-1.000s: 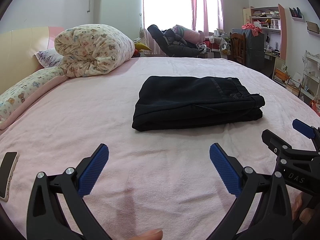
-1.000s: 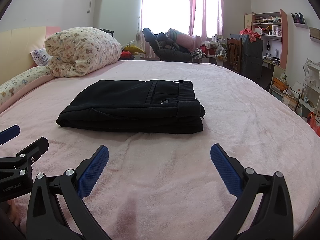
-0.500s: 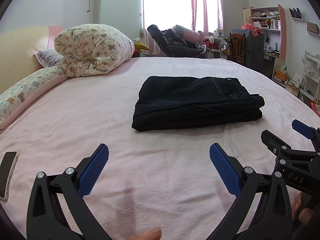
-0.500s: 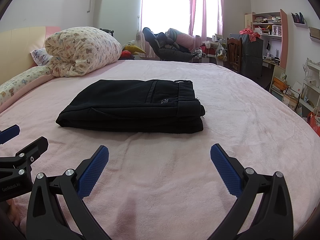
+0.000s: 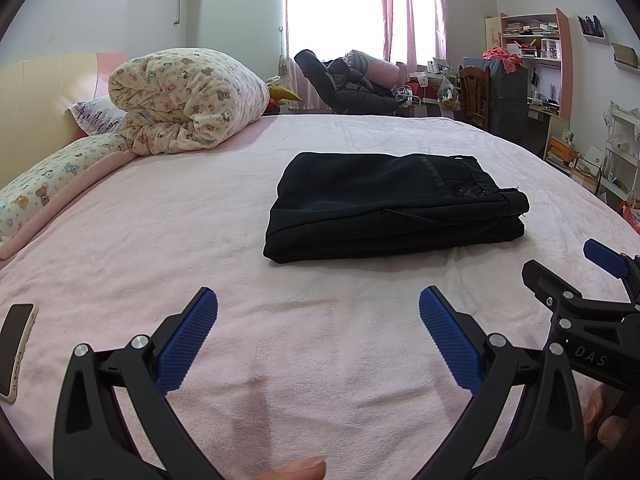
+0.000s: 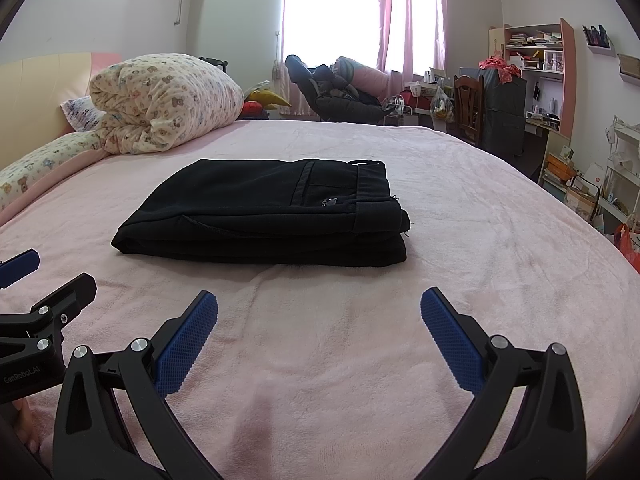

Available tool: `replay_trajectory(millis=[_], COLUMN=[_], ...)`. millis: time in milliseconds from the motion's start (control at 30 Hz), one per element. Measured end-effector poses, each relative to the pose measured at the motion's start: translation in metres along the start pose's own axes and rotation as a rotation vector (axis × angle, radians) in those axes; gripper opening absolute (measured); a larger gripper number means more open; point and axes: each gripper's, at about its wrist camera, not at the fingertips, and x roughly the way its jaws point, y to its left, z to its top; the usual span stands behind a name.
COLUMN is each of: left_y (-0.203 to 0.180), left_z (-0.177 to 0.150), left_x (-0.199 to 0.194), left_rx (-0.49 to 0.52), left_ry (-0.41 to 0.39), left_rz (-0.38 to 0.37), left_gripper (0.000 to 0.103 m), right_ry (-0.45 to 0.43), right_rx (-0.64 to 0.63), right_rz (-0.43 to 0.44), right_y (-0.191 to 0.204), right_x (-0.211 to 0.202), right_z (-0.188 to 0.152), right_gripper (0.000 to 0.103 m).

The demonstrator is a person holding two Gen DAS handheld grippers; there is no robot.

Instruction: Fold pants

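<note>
Black pants [image 5: 392, 208] lie folded in a flat stack on the pink bed [image 5: 200, 240], waistband to the right. They also show in the right wrist view [image 6: 272, 212]. My left gripper [image 5: 318, 312] is open and empty, low over the bed, short of the stack's near edge. My right gripper [image 6: 319, 312] is open and empty, also short of the stack. In the left wrist view the right gripper's side shows at the right edge [image 5: 592, 280]. In the right wrist view the left gripper's side shows at the left edge [image 6: 40, 300].
A rolled bear-print duvet [image 5: 188, 100] and pillows [image 5: 44, 188] lie at the bed's far left. A phone [image 5: 16, 350] lies on the bed near the left gripper. A recliner [image 5: 344, 84], chair and cluttered shelves [image 5: 532, 64] stand beyond the bed.
</note>
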Motion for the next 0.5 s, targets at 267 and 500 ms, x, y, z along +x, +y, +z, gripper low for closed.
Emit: replay_trajectory(millis=[267,500], left_y=[0.0003,-0.0020], left_z=[0.0001,-0.0007], left_x=[0.0003,-0.0004], left_rx=[0.000,-0.003], left_ry=[0.001,0.002], left_rz=[0.000,0.001], left_gripper=[0.101,0.101], right_ry=[0.001,0.000], right_rx=[0.000,0.000], right_rz=[0.000,0.000], right_y=[-0.0001,-0.0006], right_x=[0.0000,-0.0001], right_z=[0.0001,0.0001], right_gripper=[0.102,0.102])
